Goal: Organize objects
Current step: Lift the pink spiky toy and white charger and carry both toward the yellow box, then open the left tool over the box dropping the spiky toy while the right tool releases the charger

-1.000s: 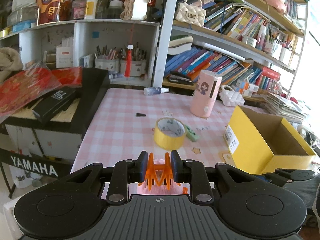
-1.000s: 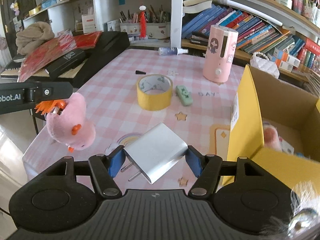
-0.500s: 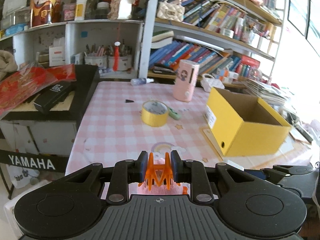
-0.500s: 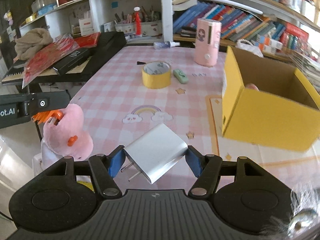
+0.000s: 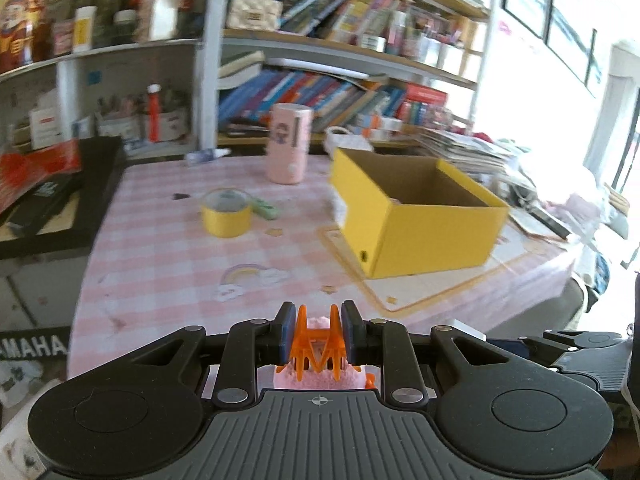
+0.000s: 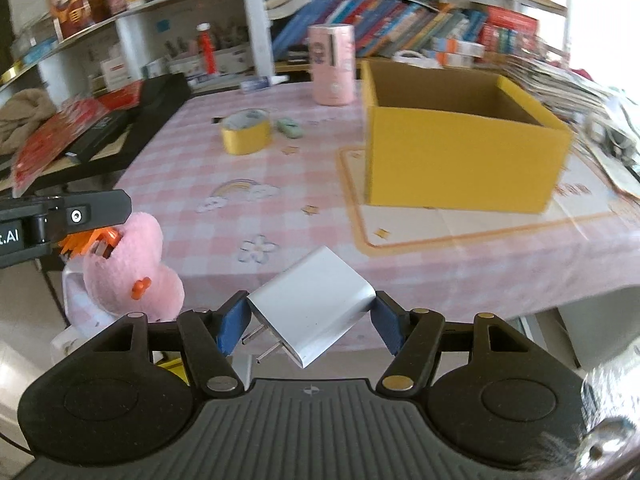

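Note:
My left gripper (image 5: 316,334) is shut on the orange comb of a pink plush toy (image 5: 320,378), which hangs below the jaws; the right wrist view shows the same pink plush toy (image 6: 132,270) dangling at the left, off the table's near edge. My right gripper (image 6: 308,320) is shut on a white plug charger (image 6: 312,304), prongs pointing down-left. An open yellow box (image 6: 460,164) stands on the pink checked table (image 6: 280,168), ahead and to the right of both grippers. A yellow tape roll (image 6: 246,132) and a green eraser (image 6: 290,128) lie farther back.
A pink cylinder (image 6: 332,64) and a small bottle (image 6: 262,82) stand near the table's far edge. A black keyboard (image 6: 120,128) with red packets borders the table's left side. Bookshelves (image 5: 340,92) fill the background, and paper stacks (image 5: 464,148) lie at the right.
Both grippers have drawn back from the table and swung right, each keeping its object. The yellow box now shows its full front, and the table's near edge has come into view.

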### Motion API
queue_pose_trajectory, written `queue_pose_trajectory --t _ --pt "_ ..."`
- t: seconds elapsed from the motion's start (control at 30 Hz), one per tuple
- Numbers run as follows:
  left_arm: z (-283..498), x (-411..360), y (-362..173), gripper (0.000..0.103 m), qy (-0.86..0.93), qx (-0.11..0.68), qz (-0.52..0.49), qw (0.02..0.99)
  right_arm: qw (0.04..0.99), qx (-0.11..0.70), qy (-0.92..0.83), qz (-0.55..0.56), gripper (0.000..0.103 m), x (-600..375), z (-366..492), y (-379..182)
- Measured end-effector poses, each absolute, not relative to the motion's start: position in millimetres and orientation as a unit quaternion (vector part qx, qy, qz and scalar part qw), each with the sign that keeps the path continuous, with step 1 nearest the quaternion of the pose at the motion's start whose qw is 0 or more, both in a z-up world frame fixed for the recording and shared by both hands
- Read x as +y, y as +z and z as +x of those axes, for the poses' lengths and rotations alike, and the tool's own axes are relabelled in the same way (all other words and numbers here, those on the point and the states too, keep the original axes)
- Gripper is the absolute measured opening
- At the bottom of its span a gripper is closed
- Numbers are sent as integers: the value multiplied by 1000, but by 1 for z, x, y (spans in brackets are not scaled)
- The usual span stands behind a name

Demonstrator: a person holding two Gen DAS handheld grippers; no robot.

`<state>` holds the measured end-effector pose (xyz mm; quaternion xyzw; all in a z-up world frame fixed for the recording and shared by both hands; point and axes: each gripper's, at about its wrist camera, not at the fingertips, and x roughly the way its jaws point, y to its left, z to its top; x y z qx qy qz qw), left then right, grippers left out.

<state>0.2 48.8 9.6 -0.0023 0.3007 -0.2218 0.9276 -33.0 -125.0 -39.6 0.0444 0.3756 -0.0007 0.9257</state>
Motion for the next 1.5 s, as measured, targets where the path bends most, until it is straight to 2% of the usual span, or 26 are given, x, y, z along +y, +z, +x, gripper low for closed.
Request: queue_pose_trajectory --t 0.47,0.93,1.27,1.5 --pt "7 -21 10 23 -307 298 35 903 917 375 -96 95 63 -191 -61 -42" --pt "37 -50 34 23 -318 260 34 911 920 368 -95 98 63 -226 -28 -33" --pt "83 -86 65 23 -326 207 23 922 937 316 -105 107 63 -272 17 5" --pt "117 -118 67 23 -322 196 18 926 952 273 -105 92 63 -310 58 32"
